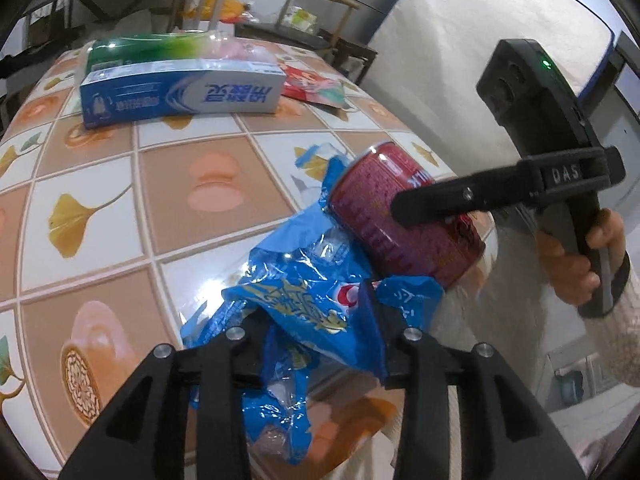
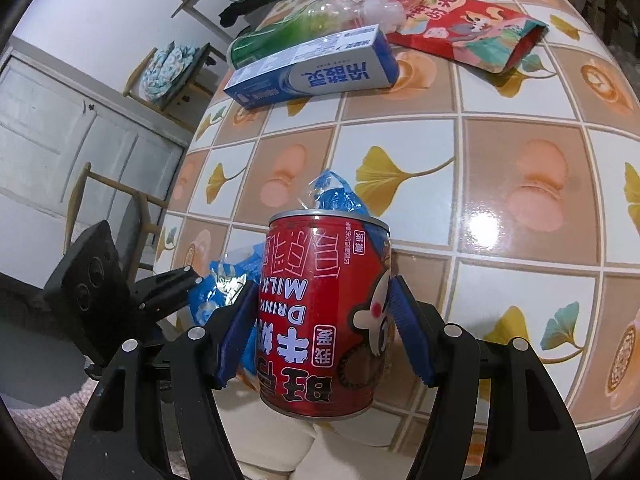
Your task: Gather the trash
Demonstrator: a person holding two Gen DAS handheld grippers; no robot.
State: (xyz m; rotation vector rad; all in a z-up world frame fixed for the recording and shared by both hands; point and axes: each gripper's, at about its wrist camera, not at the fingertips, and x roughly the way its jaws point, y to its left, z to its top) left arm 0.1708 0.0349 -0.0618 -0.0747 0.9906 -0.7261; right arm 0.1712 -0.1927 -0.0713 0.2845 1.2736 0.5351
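Observation:
A red milk-drink can (image 2: 320,280) is tilted over the table's near edge, with my right gripper (image 2: 322,292) shut on it, its blue pads (image 2: 240,320) pressing both sides. In the left wrist view the can (image 1: 372,200) rests against a crumpled blue plastic wrapper (image 1: 304,280), and one black finger (image 1: 440,200) of the right gripper crosses it. My left gripper (image 1: 310,308) is open, its fingers apart with the wrapper lying loosely between them on the table. The wrapper (image 2: 224,284) also shows behind the can.
On the tiled tablecloth (image 1: 120,200) farther back lie a blue-and-white toothpaste box (image 1: 180,92), a green plastic bottle (image 1: 152,46) and a red snack pouch (image 1: 312,84). A person's hand (image 1: 580,256) grips the right tool. The table's edge runs just right of the can; a wooden chair (image 1: 320,12) stands beyond.

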